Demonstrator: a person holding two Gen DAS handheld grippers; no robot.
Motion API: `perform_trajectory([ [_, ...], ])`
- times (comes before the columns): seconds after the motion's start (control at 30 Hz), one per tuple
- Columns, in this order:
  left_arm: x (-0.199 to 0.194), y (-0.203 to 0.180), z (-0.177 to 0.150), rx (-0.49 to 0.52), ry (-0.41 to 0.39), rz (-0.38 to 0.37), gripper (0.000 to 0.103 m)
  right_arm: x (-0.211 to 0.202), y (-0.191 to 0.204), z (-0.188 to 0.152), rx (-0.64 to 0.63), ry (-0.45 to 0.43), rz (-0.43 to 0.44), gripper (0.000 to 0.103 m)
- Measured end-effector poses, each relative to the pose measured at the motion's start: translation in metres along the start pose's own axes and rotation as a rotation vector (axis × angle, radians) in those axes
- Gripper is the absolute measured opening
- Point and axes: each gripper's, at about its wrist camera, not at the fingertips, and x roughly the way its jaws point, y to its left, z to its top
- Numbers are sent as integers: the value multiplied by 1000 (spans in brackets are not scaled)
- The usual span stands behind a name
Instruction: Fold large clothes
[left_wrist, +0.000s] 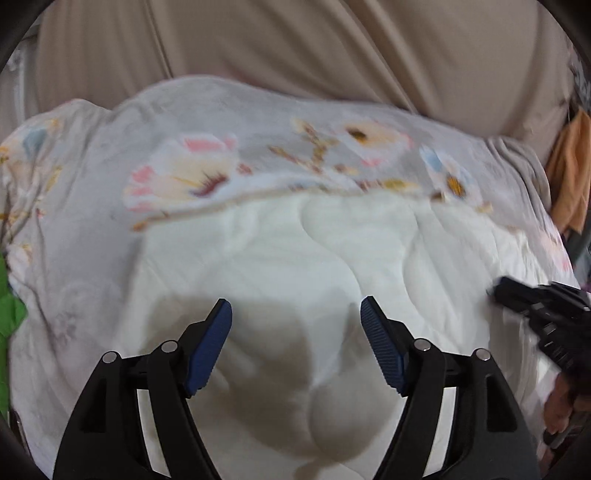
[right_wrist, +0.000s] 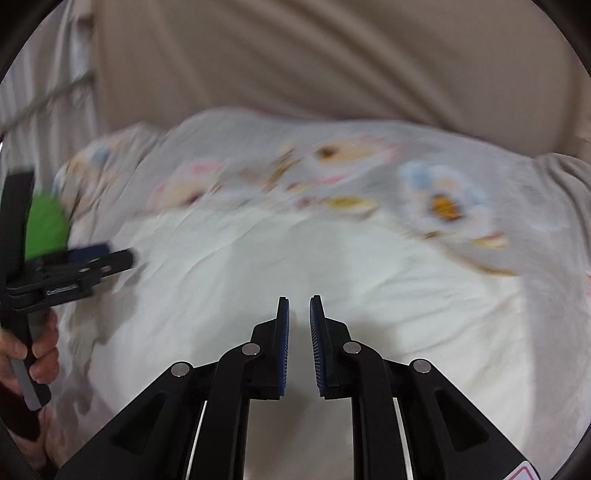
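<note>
The quilt (left_wrist: 295, 258) lies spread below the left gripper (left_wrist: 296, 314), white side up with its flowered edge beyond; the jaws stand wide and empty. In the right wrist view the right gripper (right_wrist: 299, 310) hangs over the quilt (right_wrist: 332, 258), jaws nearly together with a narrow gap, nothing between them.

Floral quilt (left_wrist: 295, 236), white underside upturned

Both hand-held tools share one build: the left gripper (left_wrist: 296, 306) and the right gripper (right_wrist: 299, 304) have black angular plastic arms, round silver pivot pins and ribbed dark-blue finger pads (left_wrist: 212, 345). A grey-trimmed black handle (right_wrist: 27, 369) shows in the right wrist view.
</note>
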Motion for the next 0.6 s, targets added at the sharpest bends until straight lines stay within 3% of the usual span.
perform_trajectory([
  [0.1,17,1,-7,-20,6,30,74,26,11,-1,-14,25,-49,11],
  [0.2,16,4,-2,-53,-3,20,74,17,5,10,51,12,47,12],
  [0.33,29,6,13,-46,-5,61,78,30,-1,29,44,2,-17,12],
  [0.43,41,7,24,-39,-4,85,82,61,-16,39,90,36,-29,2],
  [0.6,56,5,29,-6,-14,122,89,88,-25,45,122,53,1,0],
])
